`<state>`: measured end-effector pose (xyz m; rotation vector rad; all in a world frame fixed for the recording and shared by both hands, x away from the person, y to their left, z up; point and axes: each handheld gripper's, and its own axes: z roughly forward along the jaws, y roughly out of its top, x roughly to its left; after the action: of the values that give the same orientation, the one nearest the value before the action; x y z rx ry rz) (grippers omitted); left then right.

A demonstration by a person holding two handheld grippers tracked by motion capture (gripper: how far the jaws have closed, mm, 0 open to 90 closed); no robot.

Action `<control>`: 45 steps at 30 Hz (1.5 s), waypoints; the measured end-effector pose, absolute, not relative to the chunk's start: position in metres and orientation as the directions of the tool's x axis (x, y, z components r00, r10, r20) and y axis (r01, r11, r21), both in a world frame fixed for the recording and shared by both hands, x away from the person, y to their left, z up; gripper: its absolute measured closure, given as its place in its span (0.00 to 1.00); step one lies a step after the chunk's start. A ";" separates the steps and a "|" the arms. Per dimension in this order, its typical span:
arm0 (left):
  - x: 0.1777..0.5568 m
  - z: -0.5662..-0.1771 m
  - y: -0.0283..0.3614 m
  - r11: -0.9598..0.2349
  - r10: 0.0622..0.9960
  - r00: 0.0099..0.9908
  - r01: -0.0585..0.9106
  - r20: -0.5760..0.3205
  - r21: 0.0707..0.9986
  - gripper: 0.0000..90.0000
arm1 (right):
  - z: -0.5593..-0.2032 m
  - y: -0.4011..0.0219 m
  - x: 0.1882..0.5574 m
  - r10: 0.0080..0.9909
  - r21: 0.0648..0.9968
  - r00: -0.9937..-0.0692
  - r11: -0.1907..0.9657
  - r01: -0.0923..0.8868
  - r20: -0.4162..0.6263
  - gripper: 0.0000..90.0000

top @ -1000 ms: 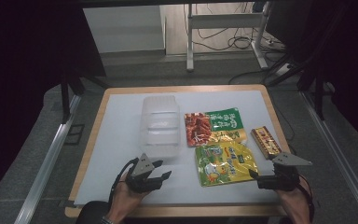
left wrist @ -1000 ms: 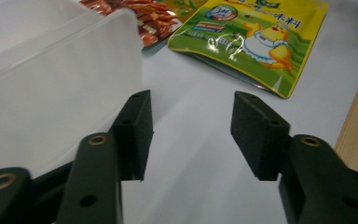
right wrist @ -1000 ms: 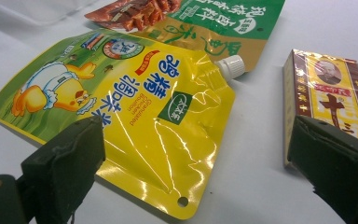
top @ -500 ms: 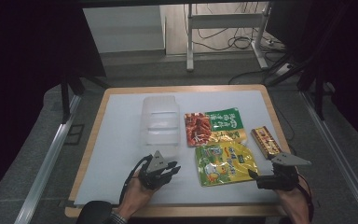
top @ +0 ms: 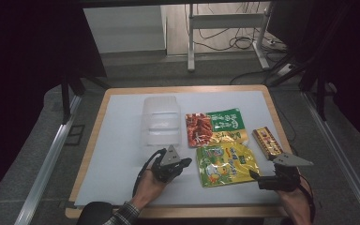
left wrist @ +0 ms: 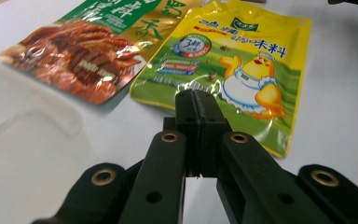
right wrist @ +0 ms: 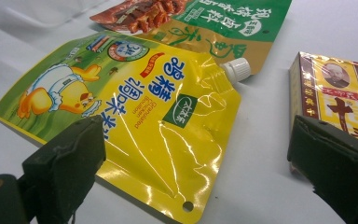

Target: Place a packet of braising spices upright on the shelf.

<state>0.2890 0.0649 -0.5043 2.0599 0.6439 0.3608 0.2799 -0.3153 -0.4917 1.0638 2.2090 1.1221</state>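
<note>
Nothing looks started: the yellow pouch [top: 226, 161] lies untouched near the table's [top: 122, 140] front edge, between the left gripper [top: 182, 165], jaws pressed together, and the right gripper [top: 255, 177], jaws spread wide.

Your left tool [top: 183, 164] sits low over the worktop [top: 117, 140], jaws pressed together, gripped by your left hand [top: 146, 183] with the forearm coming in from below. Your right tool [top: 253, 175] has jaws spread wide, held in your right hand [top: 294, 202].
</note>
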 end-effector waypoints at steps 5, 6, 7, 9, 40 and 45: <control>0.299 -0.507 0.050 -0.451 0.549 0.836 0.303 -0.007 0.839 1.00 | -0.492 -0.316 0.281 0.795 0.818 -0.606 0.367 0.442 -0.029 0.05; 0.301 -0.508 0.047 -0.451 0.545 0.838 0.304 -0.011 0.839 1.00 | -0.492 -0.317 0.281 0.796 0.818 -0.604 0.367 0.443 -0.030 0.05; 0.303 -0.510 0.042 -0.453 0.539 0.842 0.303 -0.014 0.839 1.00 | -0.492 -0.317 0.281 0.797 0.817 -0.604 0.366 0.445 -0.029 0.05; 0.305 -0.513 0.035 -0.458 0.535 0.845 0.298 -0.008 0.837 1.00 | -0.493 -0.317 0.282 0.798 0.815 -0.602 0.368 0.448 -0.029 0.05; 0.317 -0.540 0.009 -0.553 0.552 0.832 0.327 0.043 0.766 1.00 | -0.498 -0.318 0.286 0.797 0.797 -0.604 0.345 0.497 0.032 0.05; 0.315 -0.540 0.008 -0.563 0.556 0.828 0.319 0.064 0.762 1.00 | -0.501 -0.317 0.292 0.790 0.786 -0.609 0.334 0.520 0.067 0.05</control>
<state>0.3147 0.0075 -0.5403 2.2096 0.6375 0.3818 0.2915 -0.3170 -0.5012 1.1659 2.2762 1.1571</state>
